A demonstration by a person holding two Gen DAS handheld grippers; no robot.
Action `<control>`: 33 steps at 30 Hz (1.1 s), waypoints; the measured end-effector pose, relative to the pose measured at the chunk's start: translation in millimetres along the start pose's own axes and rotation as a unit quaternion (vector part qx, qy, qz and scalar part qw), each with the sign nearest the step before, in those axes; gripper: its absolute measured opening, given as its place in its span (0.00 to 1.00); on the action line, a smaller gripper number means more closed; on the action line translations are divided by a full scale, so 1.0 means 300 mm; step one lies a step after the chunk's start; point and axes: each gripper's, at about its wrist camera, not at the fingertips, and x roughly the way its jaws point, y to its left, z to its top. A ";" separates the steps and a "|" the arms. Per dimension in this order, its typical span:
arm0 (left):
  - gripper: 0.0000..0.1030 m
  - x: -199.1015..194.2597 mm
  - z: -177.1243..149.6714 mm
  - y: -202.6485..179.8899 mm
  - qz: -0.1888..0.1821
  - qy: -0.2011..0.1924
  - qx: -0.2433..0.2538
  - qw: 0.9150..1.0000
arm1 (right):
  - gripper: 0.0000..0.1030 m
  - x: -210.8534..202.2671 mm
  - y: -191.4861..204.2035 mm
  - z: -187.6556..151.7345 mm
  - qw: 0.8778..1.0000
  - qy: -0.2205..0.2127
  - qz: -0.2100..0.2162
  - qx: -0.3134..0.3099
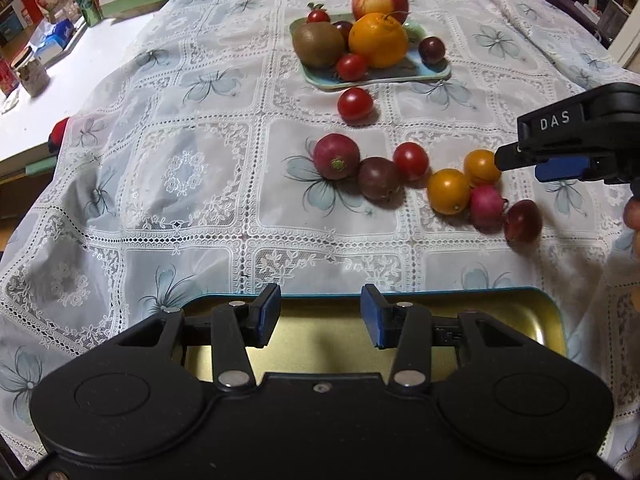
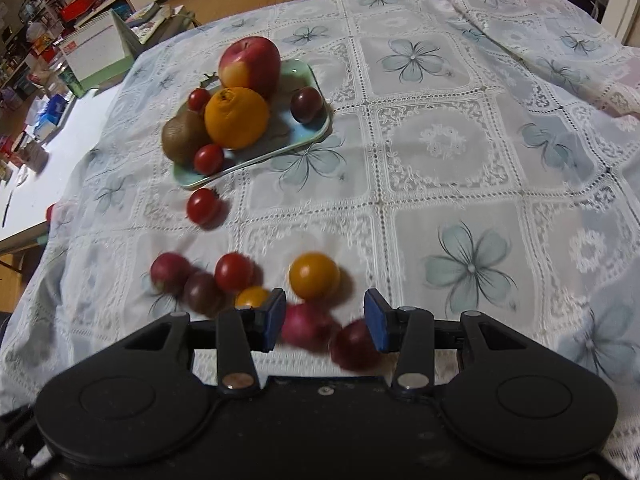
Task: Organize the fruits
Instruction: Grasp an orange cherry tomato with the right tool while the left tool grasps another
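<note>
- The left hand-held gripper (image 1: 320,316) sits low in the middle of the left wrist picture. Its two blue pads are apart and nothing is between them.
- Right under and behind it lies a gold tin tray (image 1: 532,320) with a teal rim. The tray has nothing in the part that shows.
- Higher in that picture, a row of small fruits lies on the lace cloth (image 1: 160,208): a red radish (image 1: 335,156), a dark purple tomato (image 1: 378,178), a red tomato (image 1: 411,160), two yellow tomatoes (image 1: 448,191), a pink radish (image 1: 486,205) and a dark red one (image 1: 522,220).
- The row is well apart from the left hand-held gripper, up and to the right of it.
- The right hand-held gripper (image 2: 325,320) shows in the right wrist picture, low in the middle. Its pads are apart, not very wide, and they hold nothing.
- The pink radish (image 2: 306,326) and the dark red fruit (image 2: 352,346) lie on the cloth below the gap between its pads. They look blurry.
- One yellow tomato (image 2: 314,276) lies just above the gap.
- In the upper middle of the left wrist picture is a pale green plate (image 1: 400,74). On it are an apple (image 1: 380,0), an orange (image 1: 378,40), a kiwi (image 1: 318,44) and some small tomatoes.
- One more red tomato (image 1: 355,104) lies on the cloth just below the plate.
</note>
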 end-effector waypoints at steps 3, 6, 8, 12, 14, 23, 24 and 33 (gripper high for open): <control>0.50 0.018 0.001 0.013 0.006 0.005 -0.004 1.000 | 0.44 0.044 0.009 0.018 1.000 0.008 -0.004 0.004; 0.50 0.034 0.003 0.026 0.010 0.010 -0.009 1.000 | 0.44 0.078 0.019 0.033 1.000 0.016 -0.006 0.004; 0.50 0.042 0.003 0.033 0.011 0.014 -0.011 1.000 | 0.44 0.098 0.026 0.039 1.000 0.019 -0.011 0.004; 0.50 0.050 0.005 0.036 0.011 0.016 -0.012 1.000 | 0.44 0.131 0.043 0.046 1.000 0.024 -0.018 0.000; 0.50 0.054 0.008 0.031 0.012 0.016 -0.010 1.000 | 0.44 0.150 0.051 0.047 0.999 0.026 -0.023 -0.003; 0.50 0.061 0.061 -0.038 -0.014 0.012 0.007 1.000 | 0.36 0.178 0.053 0.039 0.999 0.014 -0.030 -0.025; 0.50 0.060 0.071 -0.054 -0.018 0.010 0.010 1.000 | 0.36 0.160 0.043 0.039 0.999 0.002 -0.030 -0.022; 0.50 0.099 0.196 -0.195 -0.058 0.009 0.013 0.998 | 0.37 0.010 -0.108 0.038 0.998 -0.048 -0.014 0.030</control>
